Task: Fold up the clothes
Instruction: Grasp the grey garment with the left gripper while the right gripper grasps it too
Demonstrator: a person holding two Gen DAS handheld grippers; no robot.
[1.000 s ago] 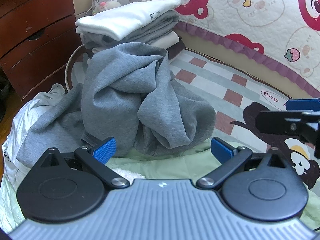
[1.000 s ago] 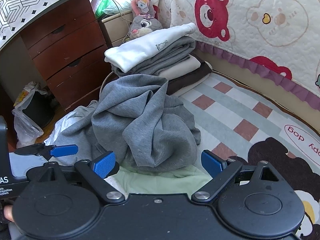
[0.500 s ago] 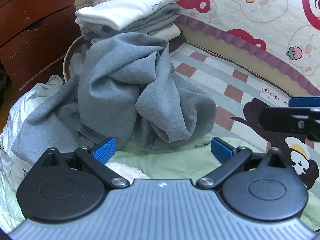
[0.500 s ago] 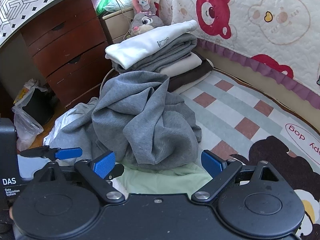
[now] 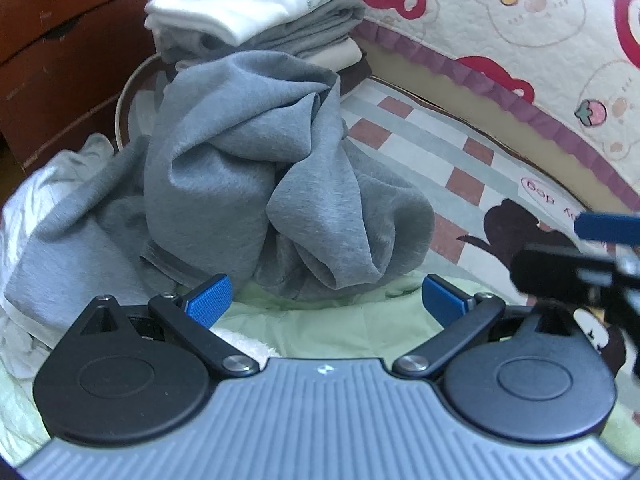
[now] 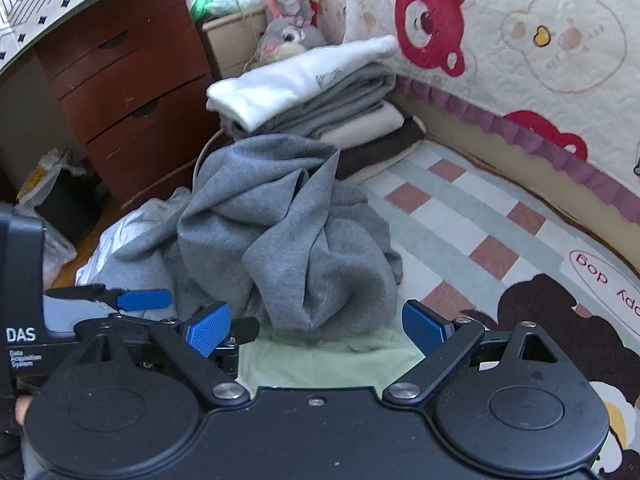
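A crumpled grey sweatshirt (image 5: 256, 184) sits heaped on the bed, its near edge lying on a pale green cloth (image 5: 332, 324). Just beyond it stands a stack of folded clothes (image 6: 304, 92). The left gripper (image 5: 326, 304) and right gripper (image 6: 316, 326) hover near the heap, jaws apart, holding nothing

Both cams sit low on the bed, looking forward, close to the grey heap (image 5: 256, 184) (image 6: 288, 240). The left one's nearer; the right sits higher and further right (more dresser (image 6: 132, 92)). Both share the folded stack (image 5: 260, 20) (image 6: 304, 92).
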